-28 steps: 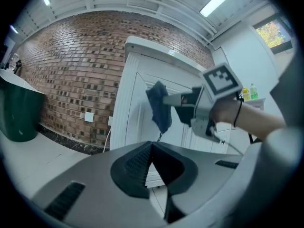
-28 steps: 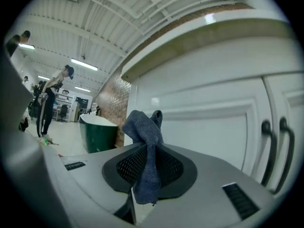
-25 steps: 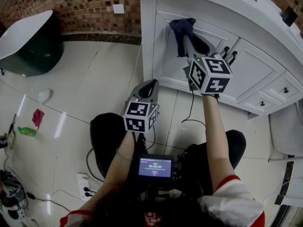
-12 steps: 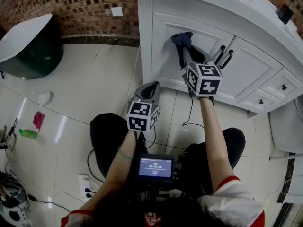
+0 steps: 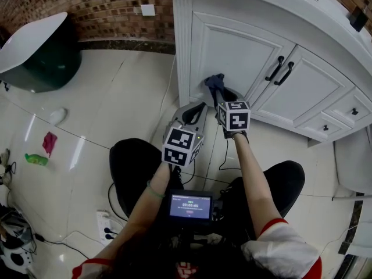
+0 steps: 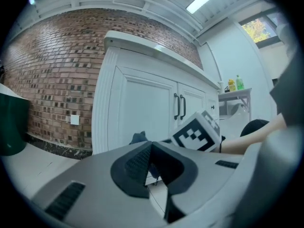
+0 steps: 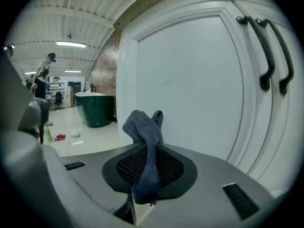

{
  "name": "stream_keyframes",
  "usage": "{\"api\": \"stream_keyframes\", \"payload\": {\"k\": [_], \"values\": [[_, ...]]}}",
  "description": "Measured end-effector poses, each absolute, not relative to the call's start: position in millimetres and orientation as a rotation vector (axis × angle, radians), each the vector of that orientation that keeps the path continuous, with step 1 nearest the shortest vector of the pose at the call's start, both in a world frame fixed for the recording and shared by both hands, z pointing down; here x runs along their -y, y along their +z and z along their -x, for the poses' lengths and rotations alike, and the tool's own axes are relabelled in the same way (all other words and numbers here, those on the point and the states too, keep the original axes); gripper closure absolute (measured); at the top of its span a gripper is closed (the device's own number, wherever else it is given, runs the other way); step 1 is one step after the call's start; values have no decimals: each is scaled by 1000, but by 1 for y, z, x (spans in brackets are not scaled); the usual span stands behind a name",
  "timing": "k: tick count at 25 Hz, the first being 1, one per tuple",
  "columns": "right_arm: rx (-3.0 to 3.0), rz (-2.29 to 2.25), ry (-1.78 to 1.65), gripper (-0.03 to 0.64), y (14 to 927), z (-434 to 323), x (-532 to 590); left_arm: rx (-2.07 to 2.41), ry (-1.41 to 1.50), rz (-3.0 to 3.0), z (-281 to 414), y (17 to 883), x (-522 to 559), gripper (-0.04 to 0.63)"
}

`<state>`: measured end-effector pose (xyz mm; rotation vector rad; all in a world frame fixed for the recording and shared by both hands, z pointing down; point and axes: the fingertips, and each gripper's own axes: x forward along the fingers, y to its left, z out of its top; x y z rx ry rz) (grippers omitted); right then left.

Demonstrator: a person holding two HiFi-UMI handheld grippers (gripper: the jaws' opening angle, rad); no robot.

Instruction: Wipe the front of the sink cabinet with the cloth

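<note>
The white sink cabinet (image 5: 232,51) fills the top right of the head view, its left door (image 7: 190,84) close ahead in the right gripper view. My right gripper (image 5: 216,93) is shut on a dark blue cloth (image 5: 214,83), which bunches up out of the jaws (image 7: 147,141) and meets the bottom of that left door. The left gripper (image 5: 195,110) hangs lower and to the left, over the floor, jaws shut with nothing between them (image 6: 151,163). It points at the cabinet's left corner (image 6: 102,103).
Two black door handles (image 5: 280,70) sit where the doors meet; small drawers (image 5: 349,110) lie to the right. A dark green tub (image 5: 40,48) stands far left against the brick wall. A pink scrap (image 5: 49,142) and green bottle (image 5: 36,159) lie on the tiles. Cables trail below.
My right gripper has dragged the cloth down the left door, from its top panel to its bottom edge. The left gripper has barely shifted.
</note>
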<state>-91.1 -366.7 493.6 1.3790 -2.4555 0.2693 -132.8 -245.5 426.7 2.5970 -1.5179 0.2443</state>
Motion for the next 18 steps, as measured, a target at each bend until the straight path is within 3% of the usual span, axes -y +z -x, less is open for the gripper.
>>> {"api": "stream_keyframes", "payload": {"k": [11, 18], "values": [[2263, -1260, 445, 555, 610, 100, 366, 1454, 313, -2627, 116, 446, 238, 575], [2387, -1296, 392, 555, 552, 83, 364, 1476, 328, -2639, 110, 448, 244, 575]]}}
